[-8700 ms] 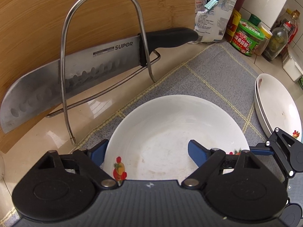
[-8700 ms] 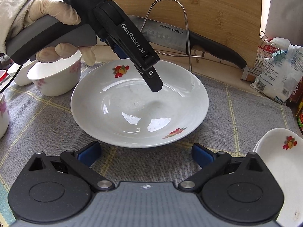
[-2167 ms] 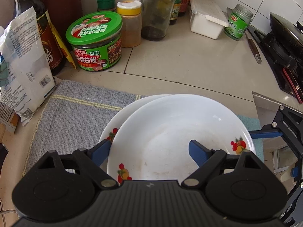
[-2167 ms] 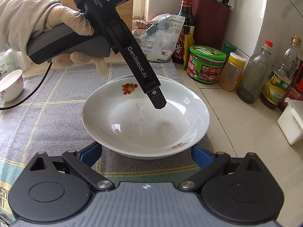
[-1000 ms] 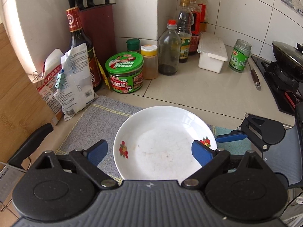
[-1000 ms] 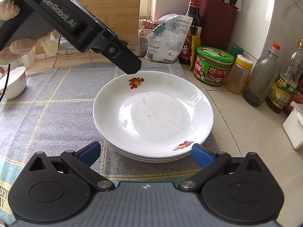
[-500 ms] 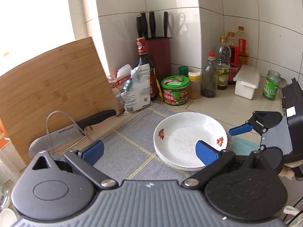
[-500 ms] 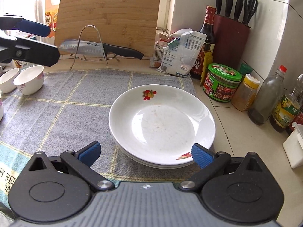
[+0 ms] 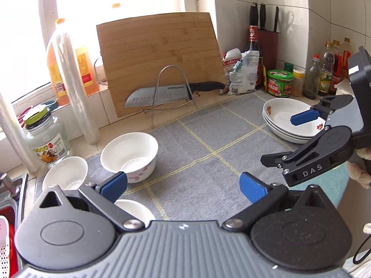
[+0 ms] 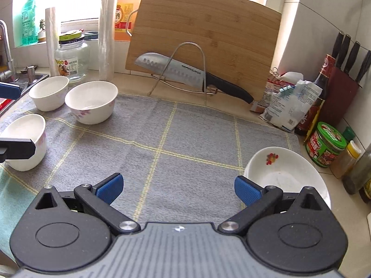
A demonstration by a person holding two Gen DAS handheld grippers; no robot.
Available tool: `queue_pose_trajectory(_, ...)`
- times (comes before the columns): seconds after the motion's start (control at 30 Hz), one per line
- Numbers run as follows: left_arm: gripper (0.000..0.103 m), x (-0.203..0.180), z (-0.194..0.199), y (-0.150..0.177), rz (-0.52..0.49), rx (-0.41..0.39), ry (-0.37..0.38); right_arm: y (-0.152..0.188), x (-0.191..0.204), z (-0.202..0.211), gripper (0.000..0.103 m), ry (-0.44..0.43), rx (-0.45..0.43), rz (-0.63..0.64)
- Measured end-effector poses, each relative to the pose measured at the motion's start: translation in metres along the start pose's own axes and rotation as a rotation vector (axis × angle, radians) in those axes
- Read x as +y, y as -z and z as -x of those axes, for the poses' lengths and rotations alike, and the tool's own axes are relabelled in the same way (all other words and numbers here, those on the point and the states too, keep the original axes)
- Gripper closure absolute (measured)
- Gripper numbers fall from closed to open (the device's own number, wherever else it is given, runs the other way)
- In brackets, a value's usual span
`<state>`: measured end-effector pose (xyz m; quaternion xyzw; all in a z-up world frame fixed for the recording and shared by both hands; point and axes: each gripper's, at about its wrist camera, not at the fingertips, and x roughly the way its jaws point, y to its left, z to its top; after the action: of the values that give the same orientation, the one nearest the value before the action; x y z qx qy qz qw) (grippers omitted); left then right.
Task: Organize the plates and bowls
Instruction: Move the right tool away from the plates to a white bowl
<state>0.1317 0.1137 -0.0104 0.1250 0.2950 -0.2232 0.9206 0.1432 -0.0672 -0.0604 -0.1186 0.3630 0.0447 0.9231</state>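
Showing stacked plates [image 9: 281,129] whole, only the left view; both grippers' jaws gape wide, empty.

A stack of white plates [image 9: 281,131] with small red flower prints on the rim sits nested at the right end of the grey checked mat [image 9: 197,148], near the condiment jars. Three white bowls stand upright and apart at the mat's left end: a pink-flowered bowl [image 10: 91,102] farthest onto the mat, a plain-looking bowl [image 10: 49,92] just beside it toward the sink, and a third bowl [image 10: 25,141] nearer the front edge, with faint pink marks on its side.
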Motion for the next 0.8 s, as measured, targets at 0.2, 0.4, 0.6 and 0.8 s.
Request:
queue_pose_trajectory(0.2,0.001,0.048,0.018,0.032,0.027,0.01,-0.029,-0.014,0.065,-0.003,0.0,-0.023,0.003,0.083)
queue_pose_trajectory(0.4,0.001,0.08,0.026,0.061,0.07,0.039,-0.007,-0.025,0.103,-0.006,0.0,-0.048,0.013,0.095)
queue_pose_trajectory(0.6,0.001,0.092,0.021,0.082,0.054,0.081,0.038,-0.039,0.132,-0.009,0.0,-0.108,0.019,0.098)
queue_pose_trajectory(0.8,0.001,0.096,0.012,0.096,0.05,0.111,0.082,-0.051,0.148,-0.015,0.0,-0.152,0.019,0.094)
